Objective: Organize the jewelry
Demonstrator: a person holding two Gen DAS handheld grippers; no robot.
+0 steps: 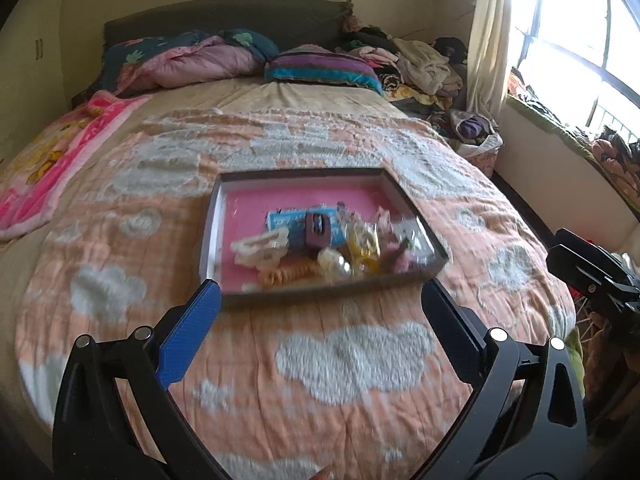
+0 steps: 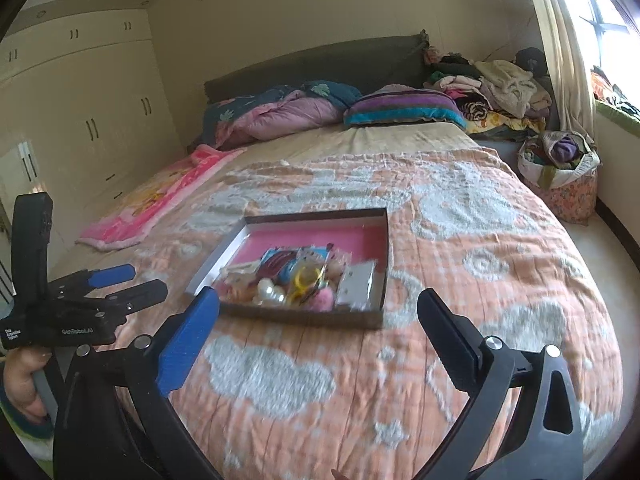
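Note:
A shallow tray (image 1: 216,208) with a pink floor lies on the bed. It holds a pile of jewelry and hair things: a white claw clip (image 1: 262,246), an orange coil tie (image 1: 286,274), a maroon clip (image 1: 318,230), yellow pieces, pearls. The tray also shows in the right wrist view (image 2: 384,240). My left gripper (image 1: 320,296) is open and empty, just short of the tray's near edge. My right gripper (image 2: 318,306) is open and empty at the tray's near edge. The left gripper shows in the right wrist view (image 2: 130,280), off to the left.
The bed carries an orange quilt with white clouds (image 1: 352,360). A pink blanket (image 1: 60,152) lies at the left. Pillows and a heap of clothes (image 1: 416,64) sit by the headboard. A full bag (image 2: 560,176) stands by the window wall. Wardrobes (image 2: 80,112) line the left.

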